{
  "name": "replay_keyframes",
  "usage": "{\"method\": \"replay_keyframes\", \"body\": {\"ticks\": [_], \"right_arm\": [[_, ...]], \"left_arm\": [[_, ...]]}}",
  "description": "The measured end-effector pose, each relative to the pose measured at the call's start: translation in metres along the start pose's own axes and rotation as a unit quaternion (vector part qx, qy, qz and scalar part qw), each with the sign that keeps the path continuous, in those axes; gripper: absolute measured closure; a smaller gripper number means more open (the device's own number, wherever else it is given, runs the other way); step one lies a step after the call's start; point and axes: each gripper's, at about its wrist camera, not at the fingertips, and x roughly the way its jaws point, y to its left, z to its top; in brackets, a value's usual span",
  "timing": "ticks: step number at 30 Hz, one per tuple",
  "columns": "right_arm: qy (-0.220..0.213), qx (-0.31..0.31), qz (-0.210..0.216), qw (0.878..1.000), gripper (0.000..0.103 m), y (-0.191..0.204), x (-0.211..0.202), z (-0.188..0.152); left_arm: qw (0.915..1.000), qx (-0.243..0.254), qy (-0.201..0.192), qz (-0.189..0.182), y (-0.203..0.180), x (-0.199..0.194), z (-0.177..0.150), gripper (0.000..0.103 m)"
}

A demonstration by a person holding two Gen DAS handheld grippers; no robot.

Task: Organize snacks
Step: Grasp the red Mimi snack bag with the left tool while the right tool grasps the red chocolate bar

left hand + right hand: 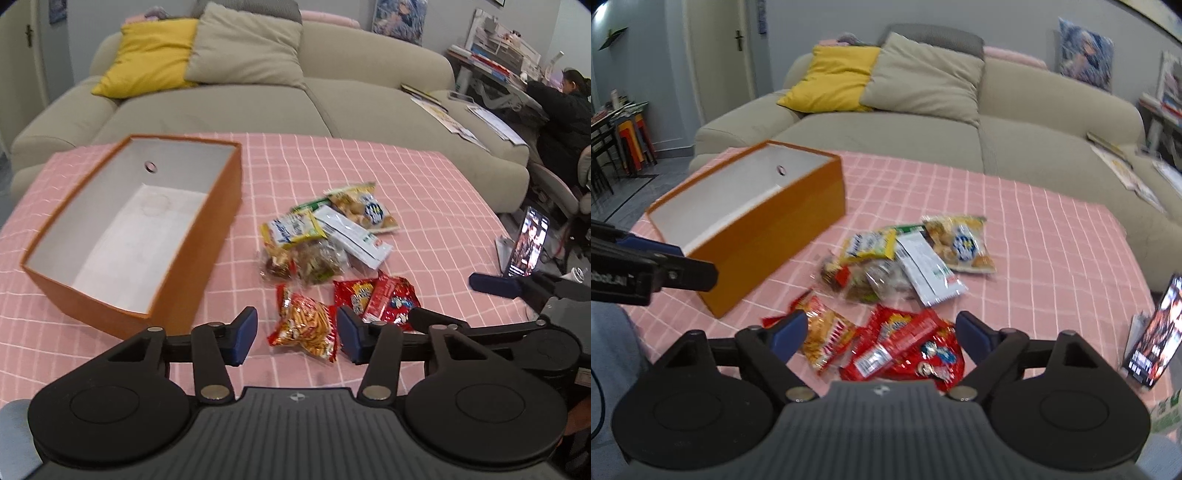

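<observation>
I am holding the left hand-held gripper (297, 334) over the pink tabletop (424, 192), its blue fingers apart around the orange snack packet (306, 325) without pressing it. The right hand-held gripper (882, 334) is hanging with fingers apart above the red packets (908, 347), not gripping them. In the left wrist view, the rest of the snack pile (325, 232) is lying at about twelve o'clock from the orange packet, and the open orange box (133, 225), white inside, is sitting at ten o'clock. A sofa (258, 107) is standing beyond the tabletop.
</observation>
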Motion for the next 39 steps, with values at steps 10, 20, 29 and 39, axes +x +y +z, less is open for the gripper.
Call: {"method": "replay_keyframes", "body": {"ticks": [10, 20, 29, 39], "right_arm": [[0.052, 0.035, 0.009, 0.998, 0.039, -0.026, 0.049, -0.009], [0.088, 0.077, 0.013, 0.993, 0.034, -0.025, 0.091, -0.011], [0.111, 0.1, -0.012, 0.989, 0.039, -0.02, 0.117, -0.012], [0.112, 0.062, -0.034, 0.991, 0.048, -0.011, 0.126, -0.013]], "left_arm": [[0.9984, -0.02, 0.045, -0.027, 0.0, 0.048, 0.005, 0.043], [0.9951, -0.04, 0.089, -0.016, 0.008, 0.105, 0.008, 0.035], [0.9893, -0.064, 0.13, -0.02, 0.016, 0.14, 0.008, 0.035], [0.9822, -0.094, 0.159, -0.035, 0.017, 0.157, 0.003, 0.034]]}}
